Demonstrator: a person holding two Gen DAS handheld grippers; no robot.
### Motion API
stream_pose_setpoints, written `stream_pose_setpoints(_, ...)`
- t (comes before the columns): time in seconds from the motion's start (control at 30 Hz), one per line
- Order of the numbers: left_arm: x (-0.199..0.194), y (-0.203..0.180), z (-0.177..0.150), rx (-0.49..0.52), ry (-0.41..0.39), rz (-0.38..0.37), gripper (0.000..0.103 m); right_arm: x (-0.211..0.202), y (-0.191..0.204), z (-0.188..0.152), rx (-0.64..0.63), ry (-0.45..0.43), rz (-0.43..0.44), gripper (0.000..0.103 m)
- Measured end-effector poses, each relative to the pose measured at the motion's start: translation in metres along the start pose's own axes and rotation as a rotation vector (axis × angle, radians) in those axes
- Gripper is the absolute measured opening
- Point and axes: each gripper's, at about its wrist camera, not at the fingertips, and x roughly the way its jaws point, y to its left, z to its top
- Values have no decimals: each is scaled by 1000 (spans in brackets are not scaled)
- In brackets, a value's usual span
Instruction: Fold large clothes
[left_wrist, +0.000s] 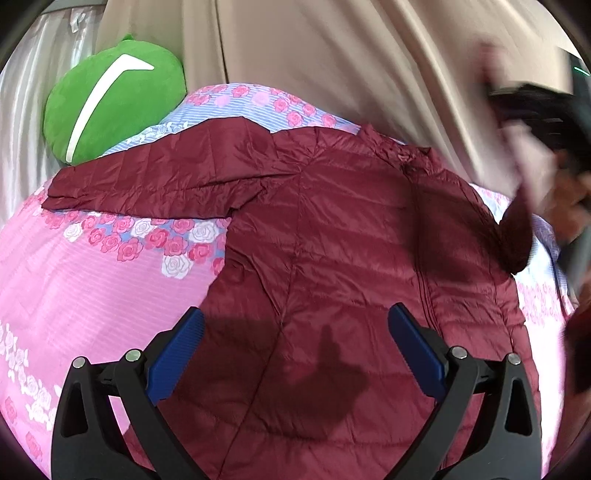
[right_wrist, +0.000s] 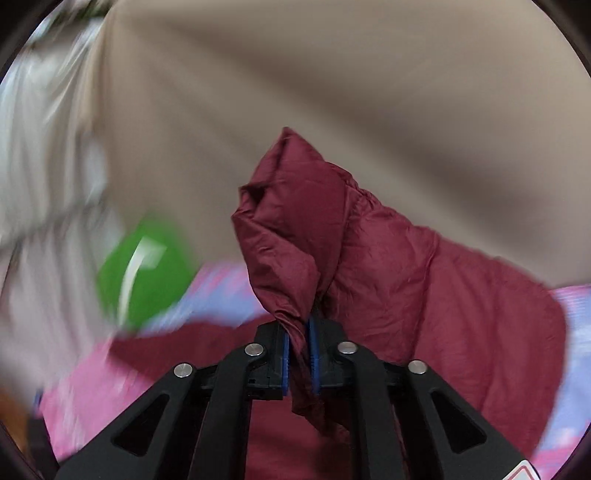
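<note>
Our right gripper (right_wrist: 298, 354) pinches a sleeve end of the dark red puffy jacket (left_wrist: 332, 258) and lifts it.

We hold the sleeve up so it can fold across the jacket, which lies flat on the pink flowery blanket (left_wrist: 92, 280). Our left gripper (left_wrist: 295, 339) hangs wide open above the jacket, holding nothing. We see no words to read.

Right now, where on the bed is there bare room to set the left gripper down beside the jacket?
Bare pink bedspread lies left of the jacket body, below its spread sleeve. The green cushion crowds the far left. The left gripper hangs open; the right gripper holds the other sleeve, lifted.
</note>
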Motion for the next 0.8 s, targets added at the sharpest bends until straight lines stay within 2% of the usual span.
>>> stream_pose_setpoints(0.07,5,8,3,-14,2,-5,97,62,40,-38,-61,156,56,22)
stream_pose_setpoints(0.17,16,22,9,-46,30,-43,97,97,65,-83,-107,283,95,25)
stream_pose_setpoints(0.2,20,27,10,-60,37,-62,97,92,68,-90,-110,293,119,26)
stream_pose_setpoints(0.23,27,31,14,-75,53,-84,97,84,70,-96,-114,290,138,31)
stream_pose_setpoints(0.27,32,33,16,-82,64,-95,97,67,66,-96,-126,265,149,44)
stream_pose_setpoints(0.33,45,34,24,-93,87,-132,97,28,47,-88,-143,187,115,60)
stream_pose_setpoints(0.37,53,33,30,-100,98,-160,97,16,38,-87,-143,160,84,64)
stream_pose_setpoints(0.43,71,27,42,-115,121,-203,97,-8,-2,-78,-120,125,-21,65)
stream_pose_setpoints(0.5,89,22,51,-123,147,-235,97,-25,-48,-73,-52,107,-162,66)
stream_pose_setpoints(0.57,116,16,59,-136,199,-263,97,-40,-108,-67,86,100,-283,67)
stream_pose_setpoints(0.63,137,13,63,-173,245,-277,97,-49,-155,-65,200,87,-363,68)
stream_pose_setpoints(0.7,151,10,68,-187,264,-283,88,-53,-194,-66,285,89,-415,68)
stream_pose_setpoints(0.77,160,3,75,-163,277,-297,58,-45,-221,-67,339,114,-446,68)
stream_pose_setpoints(0.8,164,-1,79,-145,283,-299,51,-40,-229,-69,357,126,-456,68)
